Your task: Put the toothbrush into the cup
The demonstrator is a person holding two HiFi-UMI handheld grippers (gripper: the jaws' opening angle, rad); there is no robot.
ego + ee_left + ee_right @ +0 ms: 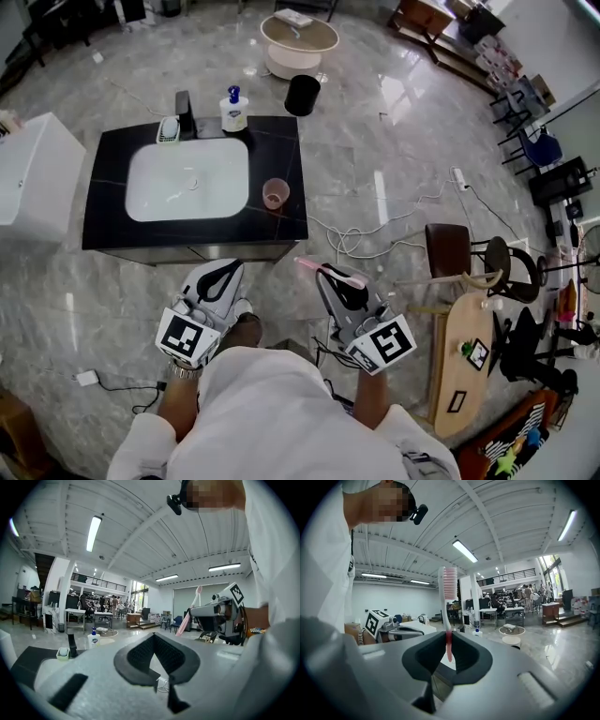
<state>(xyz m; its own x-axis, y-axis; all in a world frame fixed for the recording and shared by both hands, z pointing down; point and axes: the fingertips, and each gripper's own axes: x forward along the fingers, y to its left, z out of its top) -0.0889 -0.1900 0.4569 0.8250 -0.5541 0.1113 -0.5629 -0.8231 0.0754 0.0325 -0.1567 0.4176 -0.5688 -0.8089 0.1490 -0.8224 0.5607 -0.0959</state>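
A pink toothbrush [330,271] lies crosswise in my right gripper [334,278], which is shut on its handle. In the right gripper view the toothbrush [449,613] stands upright between the jaws, bristle head on top. The small pink cup [275,193] stands on the black counter [281,150], right of the white sink [187,178], ahead and left of that gripper. My left gripper [228,266] hovers before the counter's front edge, shut with nothing in it. In the left gripper view its pads [140,656] meet, and the toothbrush [189,614] shows to the right.
A soap bottle [233,111], a black tap [184,113] and a soap dish [168,129] line the counter's back. A black bin [302,94] and a round low table [298,37] stand behind. Cables [361,239] trail on the floor; chairs [469,255] stand at right.
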